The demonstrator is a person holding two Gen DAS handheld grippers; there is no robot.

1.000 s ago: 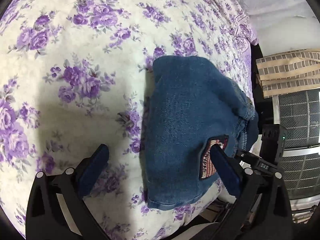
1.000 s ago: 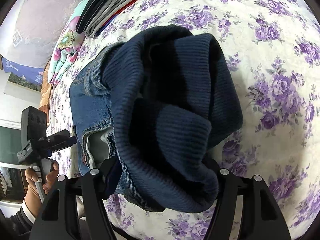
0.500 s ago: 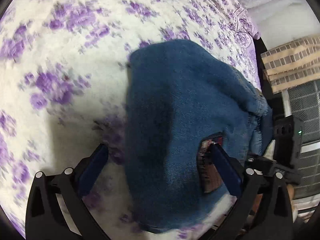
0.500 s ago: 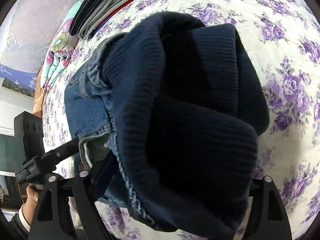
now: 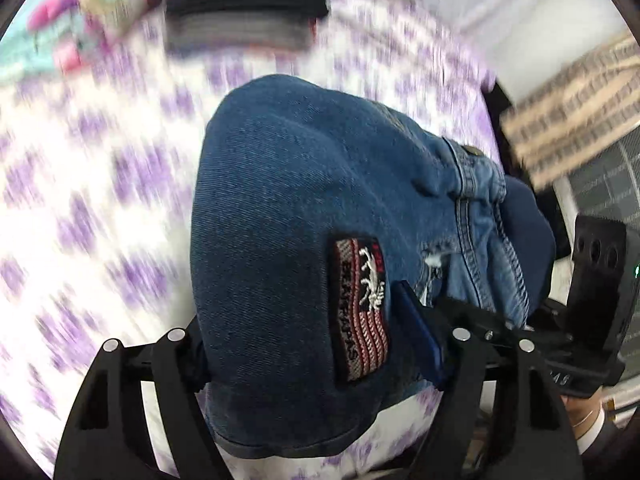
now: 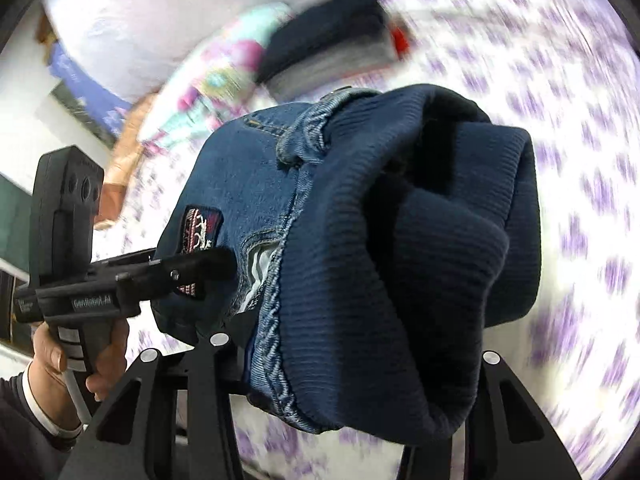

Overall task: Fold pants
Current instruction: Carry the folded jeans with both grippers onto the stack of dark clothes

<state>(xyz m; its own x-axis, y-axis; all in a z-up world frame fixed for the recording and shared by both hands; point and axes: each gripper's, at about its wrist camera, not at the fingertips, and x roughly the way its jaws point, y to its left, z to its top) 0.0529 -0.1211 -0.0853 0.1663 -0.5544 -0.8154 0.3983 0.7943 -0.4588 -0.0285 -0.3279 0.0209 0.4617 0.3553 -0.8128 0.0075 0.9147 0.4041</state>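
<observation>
The folded blue denim pants [image 5: 288, 216] with a flag patch [image 5: 362, 304] and a dark navy ribbed waistband [image 6: 404, 248] are held up above the purple-flowered bedspread [image 5: 80, 200]. My left gripper [image 5: 304, 356] is shut on the denim bundle near the patch; its fingers [image 6: 192, 268] show from the side in the right wrist view. My right gripper [image 6: 352, 364] is shut on the waistband end of the pants [image 6: 248, 184]. The fingertips of both are hidden by cloth.
A stack of folded dark and grey clothes [image 5: 244, 8] lies at the far side of the bed, also in the right wrist view [image 6: 332, 36]. A floral pillow [image 6: 216, 80] lies beside it. A patterned cloth over a grille [image 5: 572, 120] stands off the bed's right.
Both grippers have closed on the pants and lifted them off the bed, moving toward the clothes stack. The background is motion-blurred now.
</observation>
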